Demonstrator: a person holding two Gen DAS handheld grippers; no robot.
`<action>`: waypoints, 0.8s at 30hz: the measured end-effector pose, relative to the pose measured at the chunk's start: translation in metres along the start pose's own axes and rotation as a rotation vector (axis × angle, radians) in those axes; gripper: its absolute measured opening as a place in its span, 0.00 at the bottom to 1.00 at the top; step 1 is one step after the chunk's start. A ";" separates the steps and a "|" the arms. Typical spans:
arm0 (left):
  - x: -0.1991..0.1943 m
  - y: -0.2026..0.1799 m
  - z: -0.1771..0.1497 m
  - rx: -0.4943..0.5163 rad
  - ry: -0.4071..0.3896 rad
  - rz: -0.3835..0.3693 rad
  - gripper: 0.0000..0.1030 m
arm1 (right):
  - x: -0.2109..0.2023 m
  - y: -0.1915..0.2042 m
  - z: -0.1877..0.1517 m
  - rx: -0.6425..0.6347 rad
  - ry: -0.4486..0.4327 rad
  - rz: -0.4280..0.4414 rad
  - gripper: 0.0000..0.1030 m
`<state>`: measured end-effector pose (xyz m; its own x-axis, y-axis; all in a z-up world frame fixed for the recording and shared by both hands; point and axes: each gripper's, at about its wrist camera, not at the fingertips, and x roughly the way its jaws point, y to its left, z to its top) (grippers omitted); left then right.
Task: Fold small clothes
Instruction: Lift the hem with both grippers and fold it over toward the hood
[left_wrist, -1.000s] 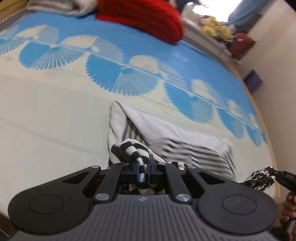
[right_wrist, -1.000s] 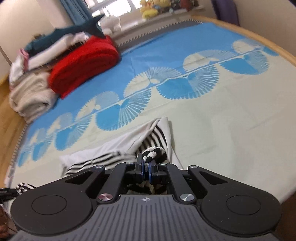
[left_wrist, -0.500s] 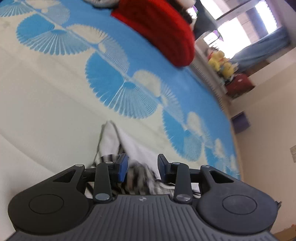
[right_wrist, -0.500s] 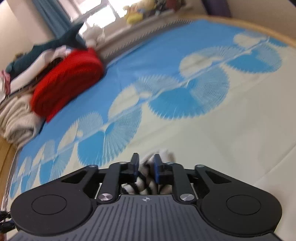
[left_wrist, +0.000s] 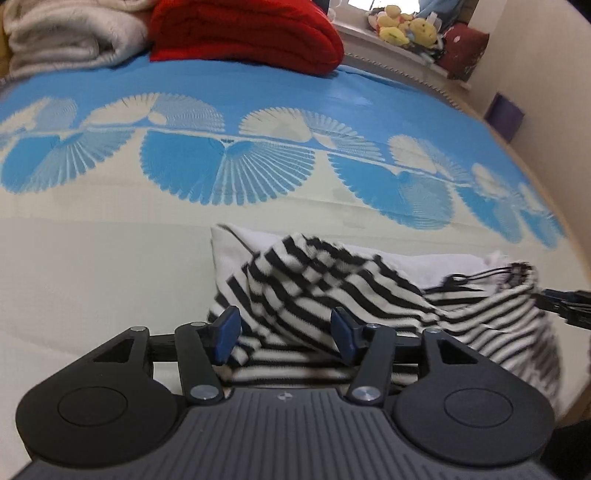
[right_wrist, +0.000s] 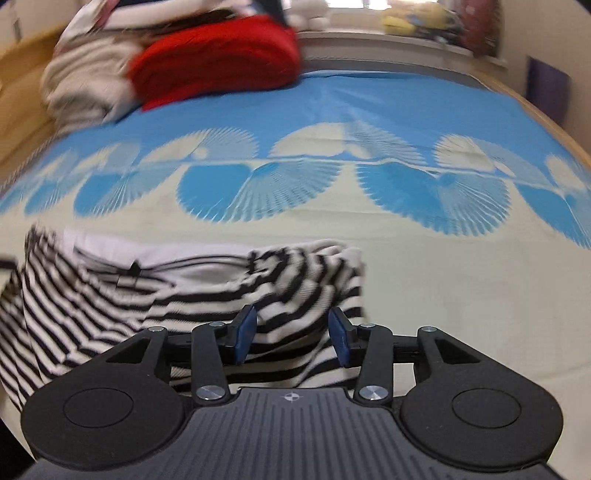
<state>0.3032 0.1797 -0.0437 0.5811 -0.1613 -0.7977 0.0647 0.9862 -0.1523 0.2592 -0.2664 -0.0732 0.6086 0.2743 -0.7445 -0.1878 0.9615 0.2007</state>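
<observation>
Both grippers just let go: left gripper (left_wrist: 284, 334) and right gripper (right_wrist: 291, 336) jaws have been opening, now half-wide, pinching nothing. Striped garment (left_wrist: 332, 280) has dropped, lying folded on bedspread (left_wrist: 110, 258); red blanket (left_wrist: 243, 29) beyond.

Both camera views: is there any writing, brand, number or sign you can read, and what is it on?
None: no readable text in either view.
Small round crosshair mark, no letters, on the left gripper body and the right gripper body.
The dark tab on the striped garment carries nothing I can read.
Red blanket and patterned bedspread: no lettering.
</observation>
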 end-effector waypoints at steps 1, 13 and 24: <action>0.004 -0.005 0.002 0.018 -0.005 0.032 0.58 | 0.005 0.005 0.001 -0.024 0.012 -0.003 0.44; 0.013 -0.012 0.041 -0.002 -0.198 0.229 0.04 | 0.025 0.020 0.044 0.030 -0.144 -0.102 0.03; 0.047 -0.003 0.055 -0.133 -0.125 0.205 0.04 | 0.053 0.021 0.075 0.143 -0.231 -0.216 0.04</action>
<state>0.3748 0.1709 -0.0485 0.6675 0.0553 -0.7425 -0.1671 0.9829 -0.0770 0.3453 -0.2299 -0.0606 0.7841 0.0455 -0.6190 0.0640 0.9861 0.1536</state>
